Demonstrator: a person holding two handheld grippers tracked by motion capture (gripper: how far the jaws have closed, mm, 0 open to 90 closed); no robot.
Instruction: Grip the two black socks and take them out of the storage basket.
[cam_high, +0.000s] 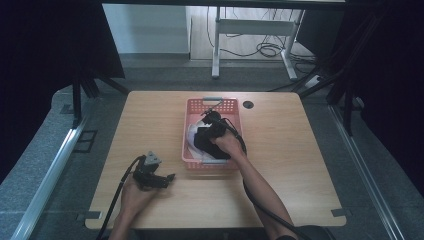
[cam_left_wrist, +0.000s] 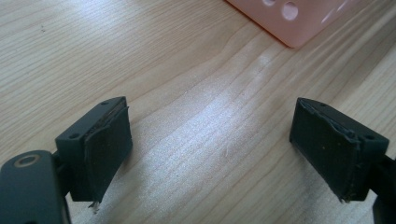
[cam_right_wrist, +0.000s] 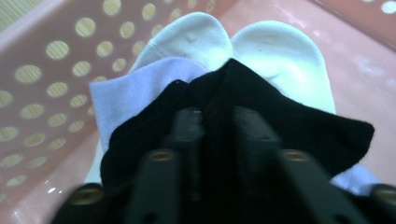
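The right claw is pinched nearly closed on cloth, while the left claw rests level, jaws wide.

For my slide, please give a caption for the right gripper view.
Right gripper pinching a black sock above white socks in a pink basket.

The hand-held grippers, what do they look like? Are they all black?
Mostly. The left hand-held gripper is black with a grey three-cornered plate on top and a black cable trailing off the table's near edge. Its two black jaws carry flat, dark pads with worn edges. The right hand-held gripper is black too, with a thick black cable. The forearms are bare, no sleeves.
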